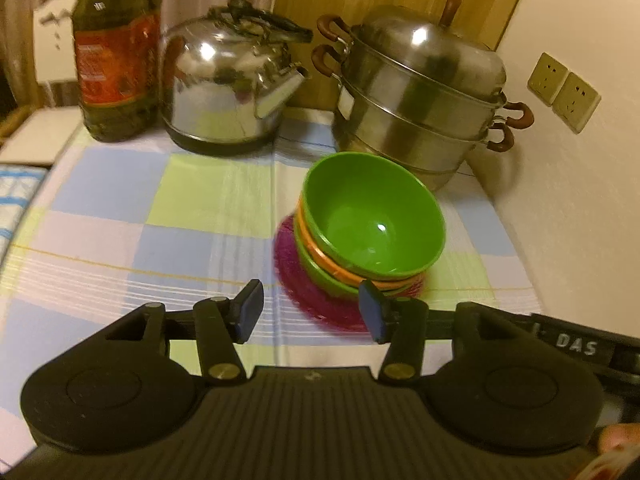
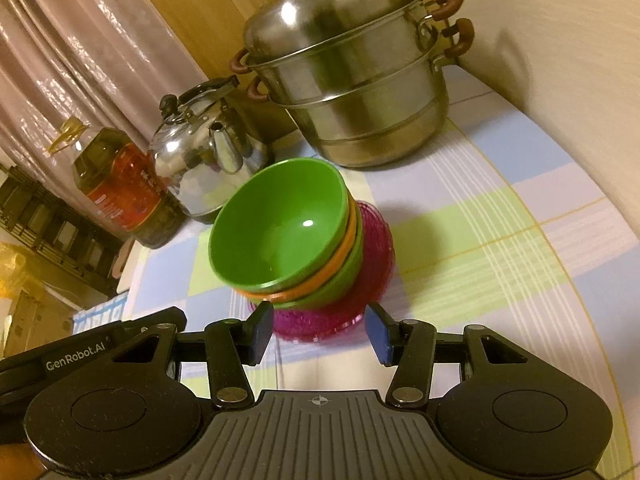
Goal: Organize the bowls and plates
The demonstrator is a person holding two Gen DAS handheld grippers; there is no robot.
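A stack of bowls stands on the checked tablecloth: a green bowl (image 1: pixel 376 220) (image 2: pixel 280 224) on top, an orange bowl (image 1: pixel 316 254) (image 2: pixel 340 256) under it, another green bowl (image 2: pixel 344 280) below that. The stack rests on a pink glass plate (image 1: pixel 304 292) (image 2: pixel 376 248). My left gripper (image 1: pixel 312 312) hangs open above the cloth, just short of the plate's near edge, with nothing between its pads. My right gripper (image 2: pixel 318 332) is also open and empty, over the plate's near rim. The stack leans slightly in both views.
Behind the stack stand a steel steamer pot (image 1: pixel 420 92) (image 2: pixel 352 76), a steel kettle (image 1: pixel 232 80) (image 2: pixel 208 152) and an oil bottle (image 1: pixel 118 52) (image 2: pixel 128 196). A wall with sockets (image 1: pixel 564 92) bounds the table on the right. The checked tablecloth (image 1: pixel 140 220) lies bare to the left.
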